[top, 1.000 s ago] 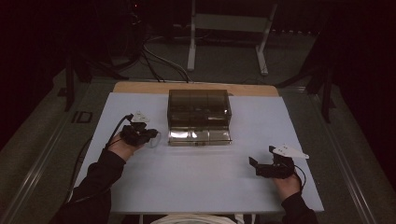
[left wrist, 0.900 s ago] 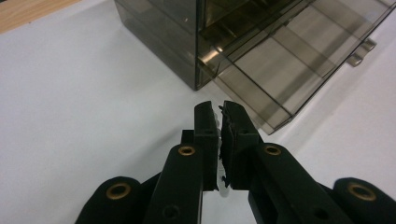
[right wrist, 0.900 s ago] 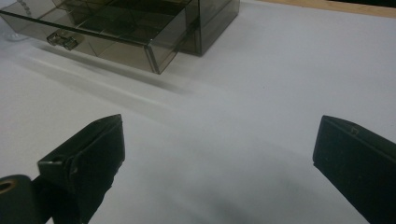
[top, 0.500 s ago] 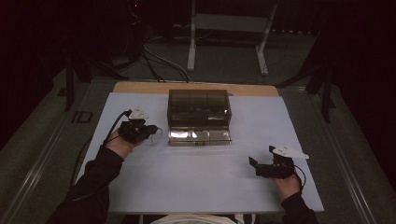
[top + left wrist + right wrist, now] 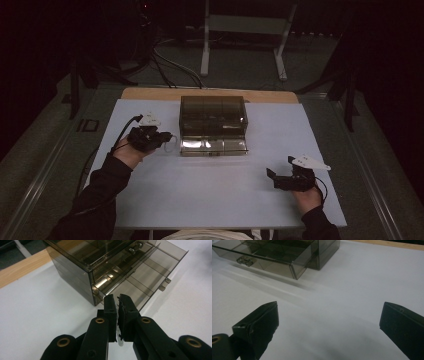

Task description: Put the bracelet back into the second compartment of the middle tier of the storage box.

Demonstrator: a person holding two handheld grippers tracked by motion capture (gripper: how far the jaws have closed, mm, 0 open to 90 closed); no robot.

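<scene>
Left gripper (image 5: pixel 117 315) clenched empty, right gripper (image 5: pixel 329 322) released — drawer box (image 5: pixel 213 124) contents murky.

In the high view the drawer box (image 5: pixel 213 116) is too dark to show what its compartments hold. In the left gripper view the top edge cuts off the box's rear and the far end of the open drawer (image 5: pixel 150 275). In the right gripper view the drawer's (image 5: pixel 262 257) left end runs off frame.

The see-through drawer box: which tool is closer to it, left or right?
Left. The left tool sits just beside the drawer box, at its left side. The right tool rests farther away on the table, toward the person.
</scene>
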